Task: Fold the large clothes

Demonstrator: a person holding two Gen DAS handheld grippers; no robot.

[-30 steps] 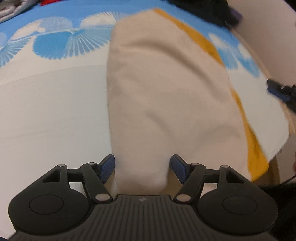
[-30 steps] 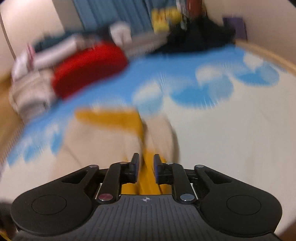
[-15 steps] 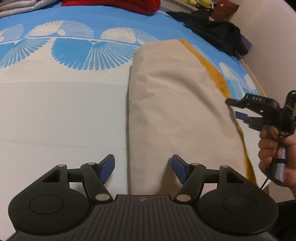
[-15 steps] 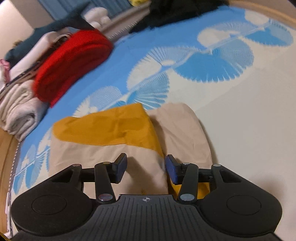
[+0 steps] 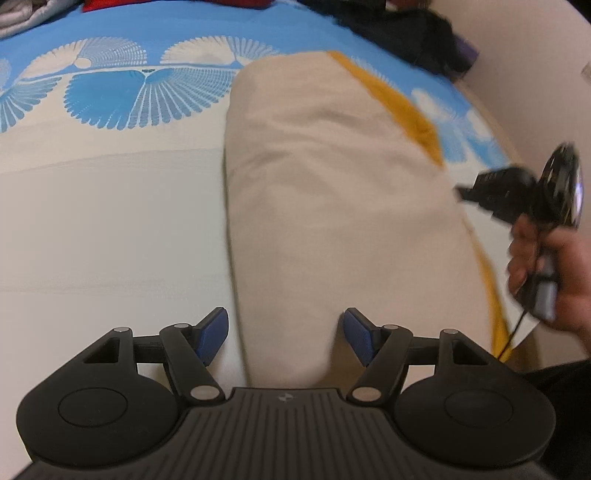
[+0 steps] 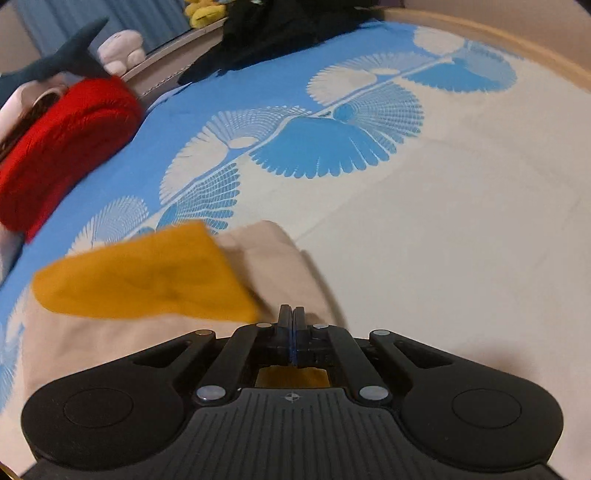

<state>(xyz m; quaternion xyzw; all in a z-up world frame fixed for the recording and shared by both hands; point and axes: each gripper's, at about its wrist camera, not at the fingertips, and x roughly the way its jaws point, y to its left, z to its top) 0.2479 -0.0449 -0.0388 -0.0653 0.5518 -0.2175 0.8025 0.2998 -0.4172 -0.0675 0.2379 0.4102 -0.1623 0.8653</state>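
Observation:
A large beige garment [image 5: 332, 203] with mustard-yellow trim [image 5: 402, 107] lies folded lengthwise on the bed. Its near end sits between the fingers of my left gripper [image 5: 284, 332], which is open, with gaps on both sides of the cloth. My right gripper [image 5: 461, 192], held by a hand [image 5: 546, 266], is at the garment's right edge. In the right wrist view the right gripper [image 6: 291, 317] is shut on the garment [image 6: 110, 350] where beige meets the yellow panel [image 6: 147, 280]. Yellow cloth shows below the closed fingers.
The bedspread [image 5: 110, 221] is cream with blue fan patterns. A red folded item [image 6: 62, 155] and plush toys [image 6: 118, 48] lie at the far left. Black clothes [image 6: 280, 33] are heaped at the back. A wooden bed rim [image 6: 517, 44] runs along the far right.
My right gripper came down onto the garment's edge and its jaws closed from open to shut. The left gripper stayed put, open around the near end.

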